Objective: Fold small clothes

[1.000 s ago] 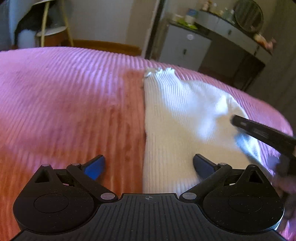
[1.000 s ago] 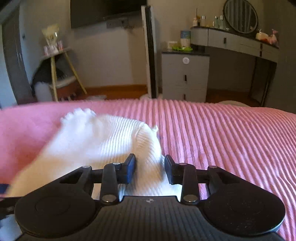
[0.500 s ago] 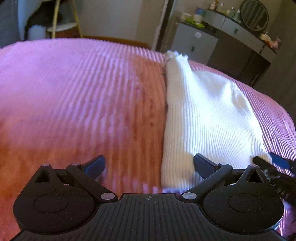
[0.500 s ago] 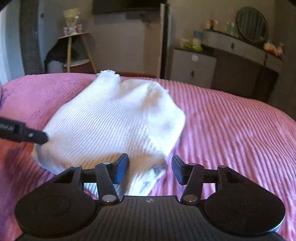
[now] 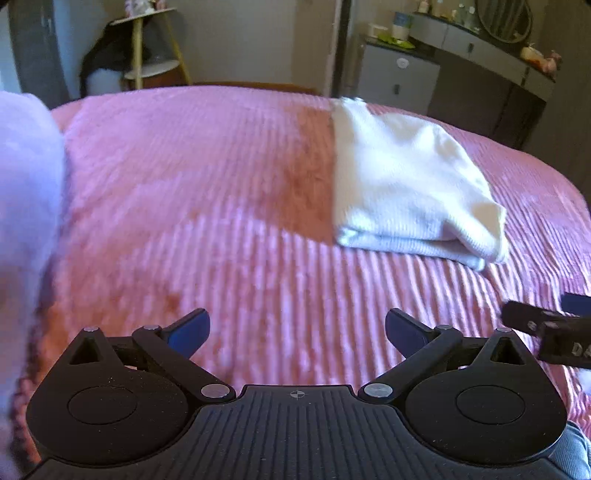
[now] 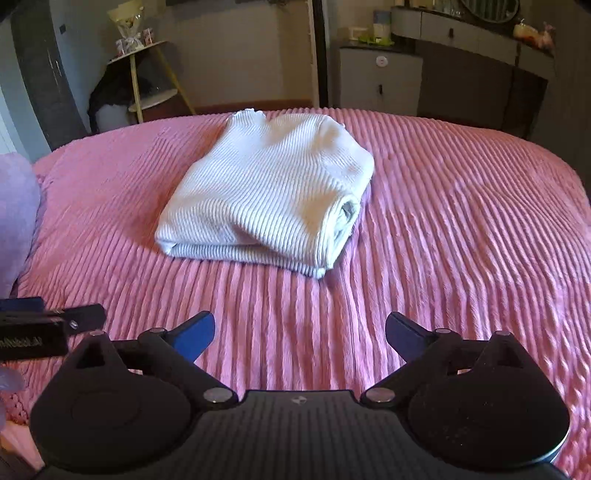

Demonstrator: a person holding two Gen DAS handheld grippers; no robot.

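Observation:
A white ribbed knit garment lies folded in a compact stack on the pink bedspread. It also shows in the left wrist view at the right. My left gripper is open and empty, held back from the garment over bare bedspread. My right gripper is open and empty, in front of the garment and apart from it. Each gripper shows at the edge of the other's view: the right gripper and the left gripper.
A lilac cushion lies at the bed's left edge, also in the right wrist view. Beyond the bed stand a small stand, a grey cabinet and a dressing table.
Both grippers have drawn back from the garment. The right gripper, narrowly parted around the cloth before, has let go and opened wide. The garment now lies folded on the bed.

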